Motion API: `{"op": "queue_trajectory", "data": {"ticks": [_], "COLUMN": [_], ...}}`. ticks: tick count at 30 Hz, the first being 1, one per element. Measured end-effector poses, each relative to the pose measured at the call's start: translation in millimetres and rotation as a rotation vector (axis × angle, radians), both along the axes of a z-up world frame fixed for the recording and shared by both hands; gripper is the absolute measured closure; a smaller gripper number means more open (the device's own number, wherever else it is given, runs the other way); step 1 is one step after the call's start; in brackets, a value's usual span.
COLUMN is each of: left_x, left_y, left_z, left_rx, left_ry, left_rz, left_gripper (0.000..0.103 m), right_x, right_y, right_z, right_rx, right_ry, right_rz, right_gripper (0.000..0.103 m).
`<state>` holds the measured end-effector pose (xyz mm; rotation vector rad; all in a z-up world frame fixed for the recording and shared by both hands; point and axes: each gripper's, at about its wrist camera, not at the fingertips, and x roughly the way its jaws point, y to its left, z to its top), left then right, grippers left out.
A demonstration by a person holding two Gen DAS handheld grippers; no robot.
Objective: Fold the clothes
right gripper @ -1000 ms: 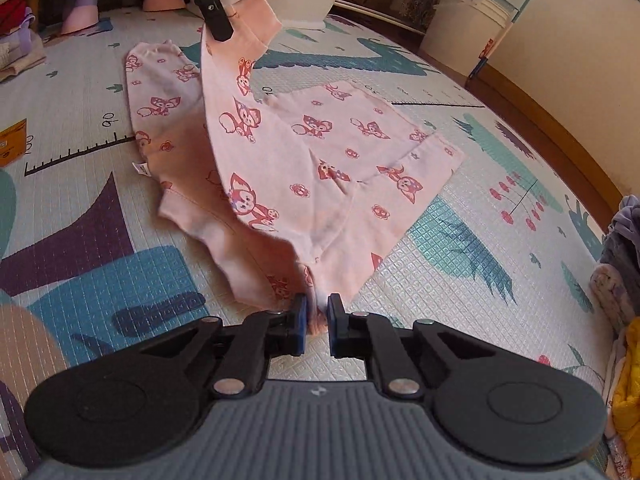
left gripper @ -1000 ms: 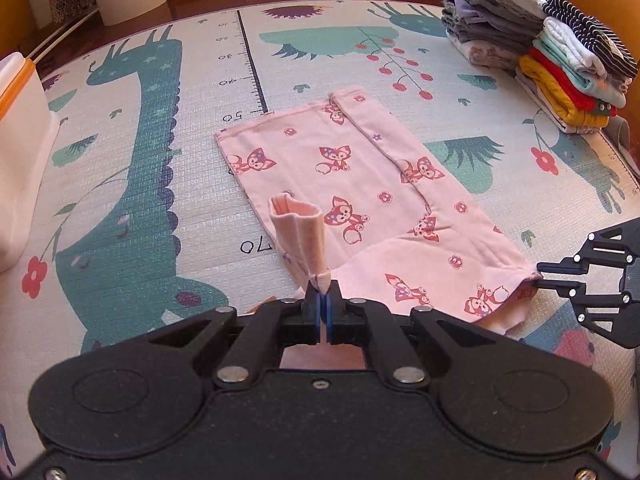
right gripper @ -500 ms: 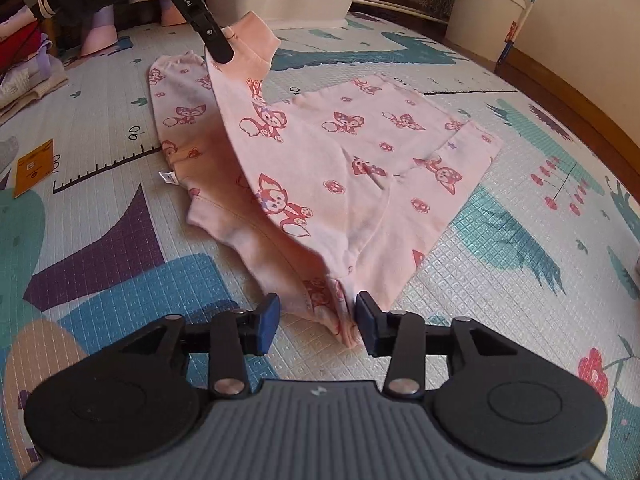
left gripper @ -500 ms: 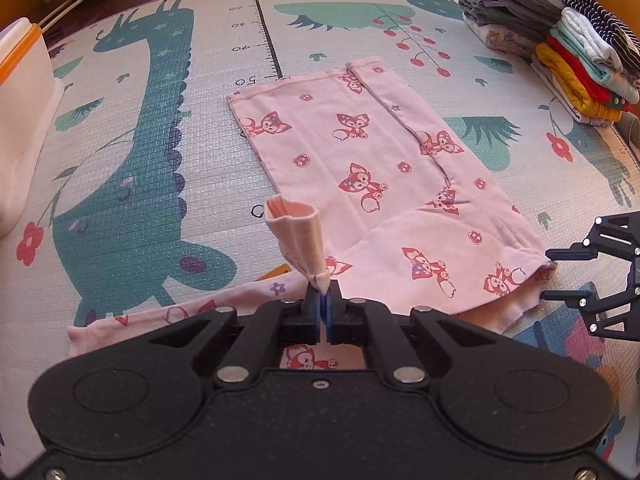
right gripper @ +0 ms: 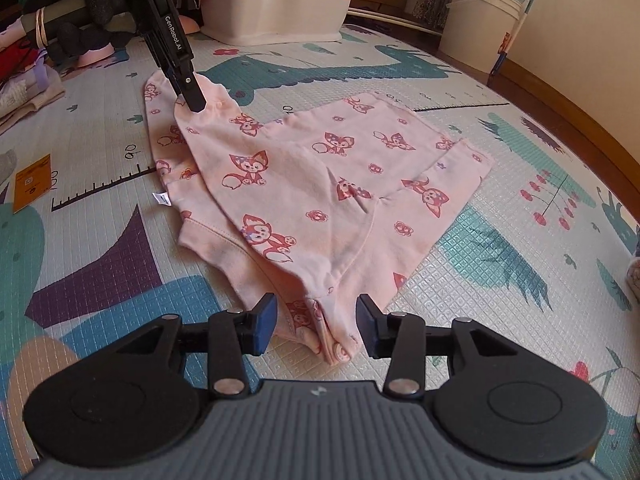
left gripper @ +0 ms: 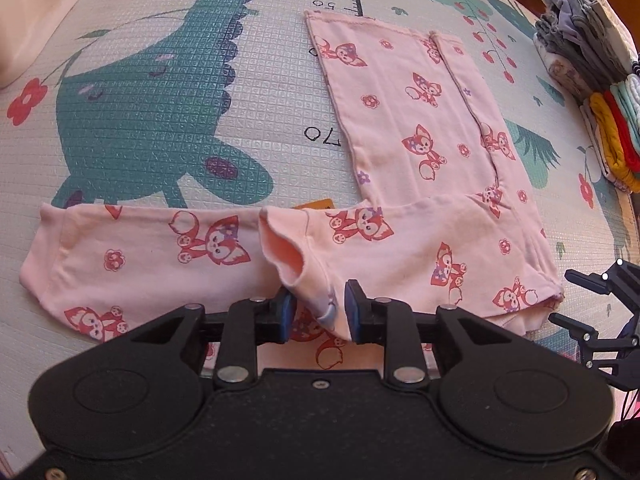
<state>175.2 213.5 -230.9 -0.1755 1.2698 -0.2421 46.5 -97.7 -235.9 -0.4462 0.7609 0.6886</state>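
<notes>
Released — pink garment [left gripper: 400,240] lies between left gripper [left gripper: 318,312] fingers.

Your left hand-held gripper [left gripper: 316,312] sits with jaws parted around a cuff of the pink fox-print garment [left gripper: 400,184], which lies flat on the play mat [left gripper: 160,80] near stacked clothes [left gripper: 592,80].

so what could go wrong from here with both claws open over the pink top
1. The cuff fold of the pink top bulges up between the open left claw; it may spring back unflattened.
2. The hem bunches in the open right claw; pulling away could snag and drag it.
3. One sleeve lies unfolded on the play mat.
</notes>
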Motion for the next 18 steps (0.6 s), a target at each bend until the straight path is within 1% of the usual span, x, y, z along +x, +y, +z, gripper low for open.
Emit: {"op": "queue_trajectory", "data": {"ticks": [1, 2, 6, 12, 13, 15, 16, 18], "left_x": [2, 4, 4, -7, -9, -11, -12, -13], "left_y": [3, 5, 5, 17, 20, 24, 26, 25], "left_z": [-2, -3, -9, -14, -14, -14, -13, -12], "left_rx": [-0.006, 0.0, 0.024, -0.003, -0.01, -0.026, -0.034, -0.022], "left_ry": [0.007, 0.011, 0.031, 0.068, 0.069, 0.067, 0.066, 0.048], "left_rz": [0.013, 0.017, -0.017, -0.017, -0.012, -0.002, 0.002, -0.009], "left_gripper": [0.067, 0.067, 0.068, 0.068, 0.068, 0.068, 0.068, 0.07], "right_x": [0, -1, -4, -4, -4, -4, -3, -2], "right_y": [0, 1, 3, 5, 5, 6, 6, 6], "right_z": [-1, -2, -1, -4, -5, -8, -9, -7], "right_rx": [-0.001, -0.002, 0.002, -0.005, -0.009, -0.017, -0.019, -0.01], "right_ry": [0.003, 0.004, -0.005, 0.009, 0.016, 0.028, 0.033, 0.033], "right_rz": [0.002, 0.005, 0.02, 0.033, 0.035, 0.041, 0.042, 0.035], "right_gripper": [0.059, 0.059, 0.059, 0.058, 0.058, 0.053, 0.053, 0.054]}}
